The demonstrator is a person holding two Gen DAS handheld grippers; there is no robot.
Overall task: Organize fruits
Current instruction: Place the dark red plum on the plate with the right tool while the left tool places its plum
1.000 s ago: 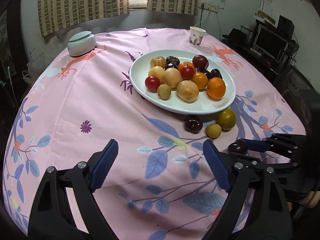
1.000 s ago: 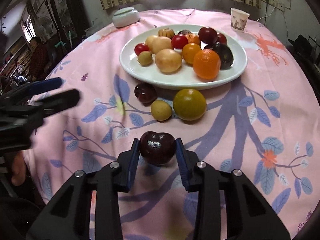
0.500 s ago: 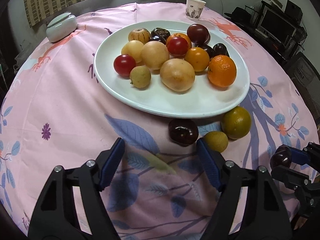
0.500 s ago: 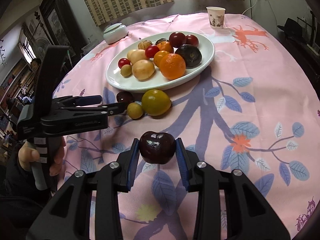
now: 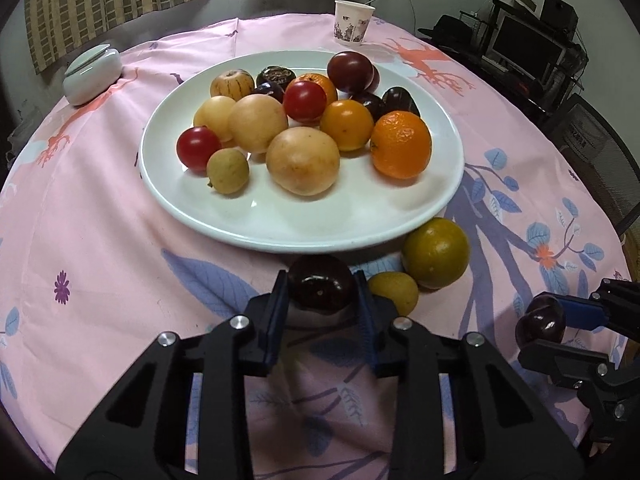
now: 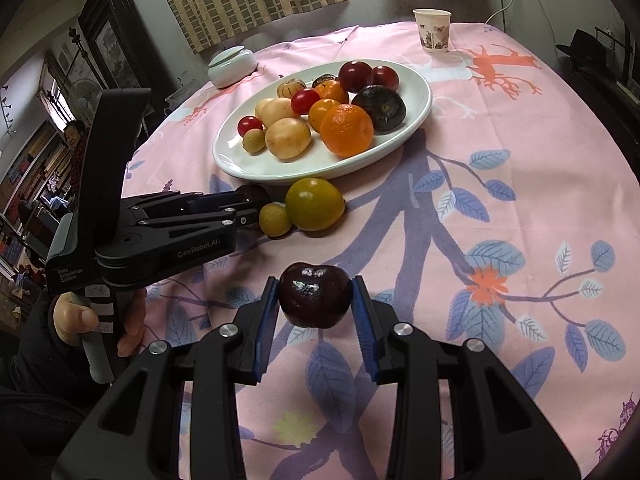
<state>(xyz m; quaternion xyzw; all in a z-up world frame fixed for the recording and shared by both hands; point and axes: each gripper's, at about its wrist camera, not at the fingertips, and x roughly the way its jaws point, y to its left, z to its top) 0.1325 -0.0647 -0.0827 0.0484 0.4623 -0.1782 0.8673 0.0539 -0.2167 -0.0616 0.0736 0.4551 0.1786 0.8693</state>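
Note:
A white plate (image 5: 360,220) holds several fruits: an orange (image 5: 401,144), tomatoes, yellow and dark fruits. My left gripper (image 5: 321,292) is shut on a dark plum (image 5: 320,282) on the cloth just below the plate's front rim; it also shows in the right wrist view (image 6: 250,200). A green-yellow citrus (image 5: 435,253) and a small yellow fruit (image 5: 394,292) lie on the cloth right of it. My right gripper (image 6: 314,300) is shut on another dark plum (image 6: 315,294) held above the cloth; it shows in the left wrist view (image 5: 540,322).
A pink flowered tablecloth (image 5: 80,240) covers the round table. A paper cup (image 5: 354,23) stands behind the plate and a lidded white-green jar (image 5: 92,71) at the back left. A desk with a monitor (image 5: 520,46) is to the right.
My left gripper moved forward to the plate's front rim and closed on the dark plum on the cloth. My right gripper kept its plum and lifted back a little.

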